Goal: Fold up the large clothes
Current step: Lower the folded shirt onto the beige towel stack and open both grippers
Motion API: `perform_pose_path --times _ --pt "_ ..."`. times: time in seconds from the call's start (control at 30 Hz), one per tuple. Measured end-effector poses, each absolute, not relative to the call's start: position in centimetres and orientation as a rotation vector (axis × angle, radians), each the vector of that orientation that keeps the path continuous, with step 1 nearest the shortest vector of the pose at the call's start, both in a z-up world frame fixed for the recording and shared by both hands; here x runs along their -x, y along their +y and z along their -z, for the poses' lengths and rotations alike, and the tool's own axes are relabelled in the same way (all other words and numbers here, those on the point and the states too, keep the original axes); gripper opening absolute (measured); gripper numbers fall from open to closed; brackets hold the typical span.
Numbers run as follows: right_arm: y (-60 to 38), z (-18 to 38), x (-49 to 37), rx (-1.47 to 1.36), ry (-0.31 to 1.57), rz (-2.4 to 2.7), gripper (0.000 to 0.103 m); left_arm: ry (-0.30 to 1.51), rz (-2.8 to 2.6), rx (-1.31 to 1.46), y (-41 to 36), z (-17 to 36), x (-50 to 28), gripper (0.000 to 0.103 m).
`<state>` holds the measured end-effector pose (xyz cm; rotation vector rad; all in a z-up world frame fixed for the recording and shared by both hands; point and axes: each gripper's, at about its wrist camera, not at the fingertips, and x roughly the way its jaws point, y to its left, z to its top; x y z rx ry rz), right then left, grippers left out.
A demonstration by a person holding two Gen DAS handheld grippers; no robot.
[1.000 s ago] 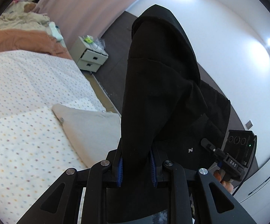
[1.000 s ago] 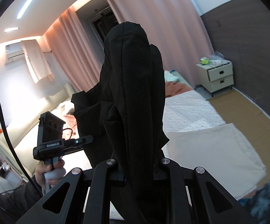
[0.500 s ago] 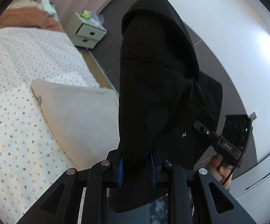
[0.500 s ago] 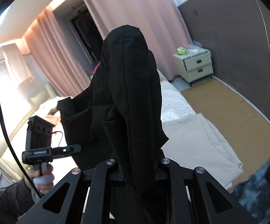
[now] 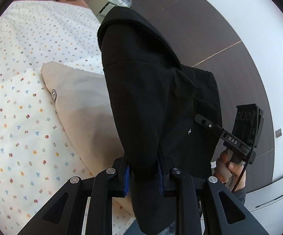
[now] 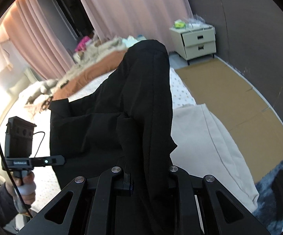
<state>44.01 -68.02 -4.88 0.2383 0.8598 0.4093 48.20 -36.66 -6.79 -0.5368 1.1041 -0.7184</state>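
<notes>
Black garment — clamped in both grippers

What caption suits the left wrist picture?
Left gripper clamps a black garment above a beige pillow.

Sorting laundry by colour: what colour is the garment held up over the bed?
Plain black garment, clearest in the left wrist view.

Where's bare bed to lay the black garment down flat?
Free: the floral sheet left of the beige cushion, and the stretch up toward the brown blanket. Crowded: the far end, heaped with that blanket and loose clothes; the cushion fills the near edge. Both grippers, left gripper and right gripper, hold the black garment aloft.
</notes>
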Motion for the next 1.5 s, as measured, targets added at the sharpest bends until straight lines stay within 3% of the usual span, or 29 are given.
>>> perform_pose_path --times 0.33,0.47,0.6,0.67,0.77,1.2,1.5 --pt "-67.6 7.9 -49.5 -0.216 0.947 -0.406 0.016 1.137 0.632 0.566 -36.8 8.4 -48.9 0.025" --pt "-66.2 8.6 -52.6 -0.143 0.993 -0.372 0.017 1.159 0.556 0.504 -37.0 8.7 -48.2 0.038" --pt "-66.3 9.9 -55.4 -0.106 1.084 -0.188 0.045 1.185 0.571 0.513 -37.2 8.8 -46.9 0.050" --pt "-67.8 9.4 -54.8 -0.145 1.053 -0.118 0.051 1.183 0.577 0.523 -36.9 8.6 -46.3 0.054" --pt "-70.6 8.2 -51.9 -0.212 0.989 -0.075 0.064 1.170 0.577 0.520 -35.7 7.9 -46.1 0.054" --pt "-80.8 10.5 -36.4 -0.540 0.929 -0.012 0.065 1.189 0.618 0.481 -37.4 8.6 -45.2 0.053" --pt "-79.6 16.4 -33.5 -0.763 0.926 -0.169 0.065 1.200 0.637 0.438 -38.3 9.5 -44.2 0.037"
